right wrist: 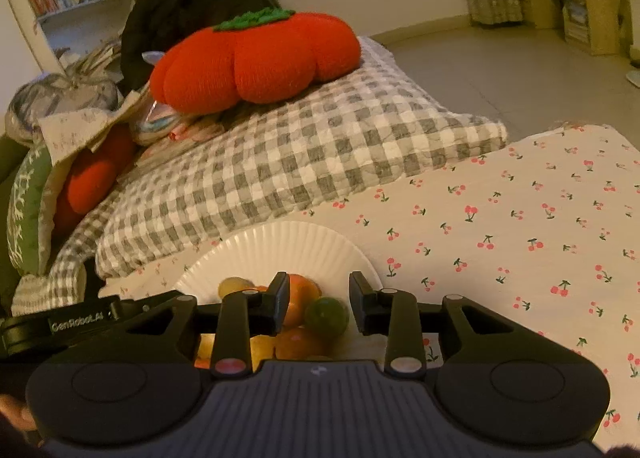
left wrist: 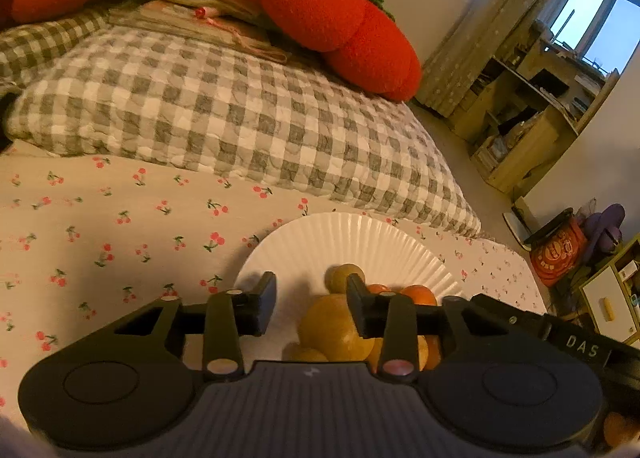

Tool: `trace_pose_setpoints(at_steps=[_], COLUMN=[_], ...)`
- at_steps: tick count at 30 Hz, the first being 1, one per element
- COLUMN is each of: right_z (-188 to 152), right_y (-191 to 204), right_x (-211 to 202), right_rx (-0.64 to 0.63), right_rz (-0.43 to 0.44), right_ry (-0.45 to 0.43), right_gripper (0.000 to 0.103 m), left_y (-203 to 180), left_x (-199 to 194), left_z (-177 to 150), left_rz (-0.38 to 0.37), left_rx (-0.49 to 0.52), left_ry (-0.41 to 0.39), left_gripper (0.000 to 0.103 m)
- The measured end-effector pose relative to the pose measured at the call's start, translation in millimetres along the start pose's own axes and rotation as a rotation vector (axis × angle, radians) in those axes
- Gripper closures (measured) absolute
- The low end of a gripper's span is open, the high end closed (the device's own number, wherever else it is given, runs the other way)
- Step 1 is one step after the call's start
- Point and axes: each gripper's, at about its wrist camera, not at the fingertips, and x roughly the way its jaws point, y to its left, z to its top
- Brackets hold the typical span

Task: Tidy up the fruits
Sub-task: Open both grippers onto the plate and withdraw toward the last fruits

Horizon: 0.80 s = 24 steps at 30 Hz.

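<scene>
Both hand-held grippers, left (left wrist: 310, 308) and right (right wrist: 319, 306), are held narrowly parted and empty above the fruits (left wrist: 332, 328) on the white plate (left wrist: 360, 242), near the bed (right wrist: 520, 217) edge.

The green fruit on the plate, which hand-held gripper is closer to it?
The right hand-held gripper: the green fruit sits just below its open fingers. The left hand-held gripper hovers over the yellow fruit, the green one unseen.

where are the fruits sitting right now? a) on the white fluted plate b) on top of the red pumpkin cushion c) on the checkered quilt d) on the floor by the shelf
a: the fruits are piled on the white fluted plate, which rests on the cherry-print sheet, seen in both wrist views.
</scene>
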Motion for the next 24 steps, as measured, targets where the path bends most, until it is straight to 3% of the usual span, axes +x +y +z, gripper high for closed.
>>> trace_pose_setpoints(at_steps=[5,7,10,15,20,24], right_z=[-3,-5,-10,-20,-28,-32], right_y=[18,28,45,62,67,72], right_x=[-11,-16,-24,-33,-34,-37], right_rx=[-0.040,-0.066,-0.123,-0.194,-0.225,-0.226], right_rz=[0.015,0.017,0.034,0.038,0.029,0.013], right_ry=[-0.003,-0.007,-0.016,-0.022,-0.007,-0.016], right_gripper=[0.056,0.044,0.032,0.023,0.017,0.006], left_y=[-2,-5,-11,-15,-11,-5], left_x=[-21,-28,-41,-60,-70,-78], left_z=[-3,-6,-13,-22,-29,-34], left_rz=[0.016,0.040,0.073,0.157,0.229,0.257], left_rx=[0.018,0.036,0.074,0.074,0.102,0.080], left_ry=[-0.008,-0.004,-0.013,-0.021,-0.014,-0.011], left_gripper=[0.064,0.061,0.048,0.023,0.015,0.011])
